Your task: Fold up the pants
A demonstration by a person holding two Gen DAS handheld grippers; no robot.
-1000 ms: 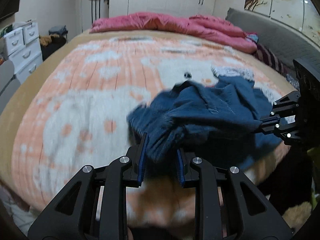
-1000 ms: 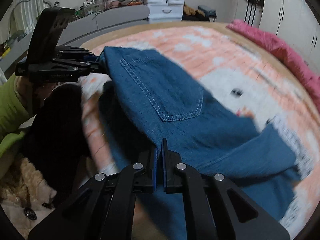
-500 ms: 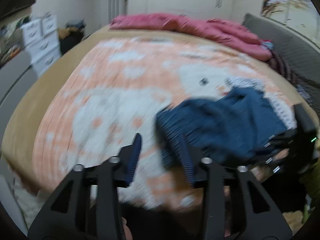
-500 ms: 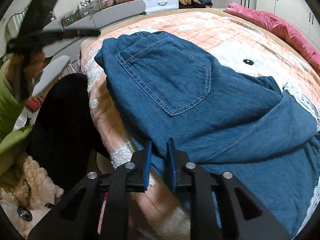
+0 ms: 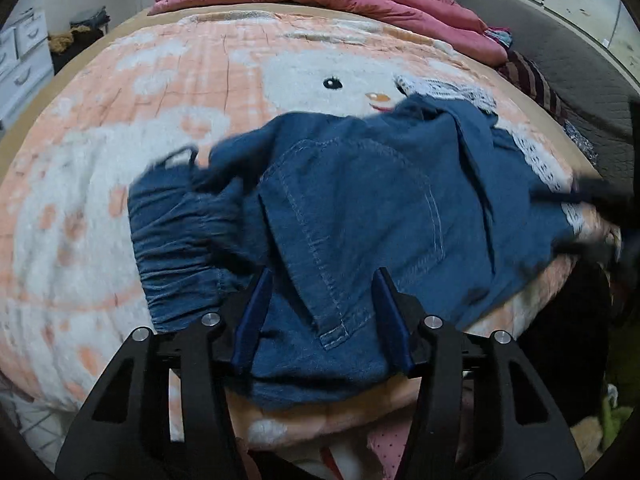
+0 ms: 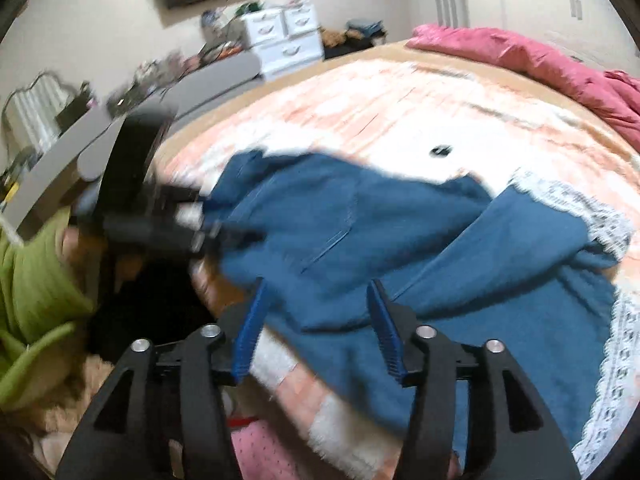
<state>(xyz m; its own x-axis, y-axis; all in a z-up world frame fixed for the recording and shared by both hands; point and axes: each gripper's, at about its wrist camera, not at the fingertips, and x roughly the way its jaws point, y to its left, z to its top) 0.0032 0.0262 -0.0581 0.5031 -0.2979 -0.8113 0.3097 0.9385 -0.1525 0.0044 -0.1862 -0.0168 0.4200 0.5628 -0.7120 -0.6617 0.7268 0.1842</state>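
- The pants (image 5: 360, 216) lie crumpled on the blanket (image 5: 168, 92) at the bed's near edge, back pocket up, elastic waistband bunched toward the left in the left view.
- Left gripper (image 5: 322, 312): jaws spread, having just been opening; denim lies between and under the fingers, but the pads do not press it.
- Right gripper (image 6: 318, 320): jaws spread wide, also just opened; the pants' edge lies between and beyond the fingers, not pinched.
- A lace-trimmed hem (image 6: 576, 208) lies at the right in the right view.
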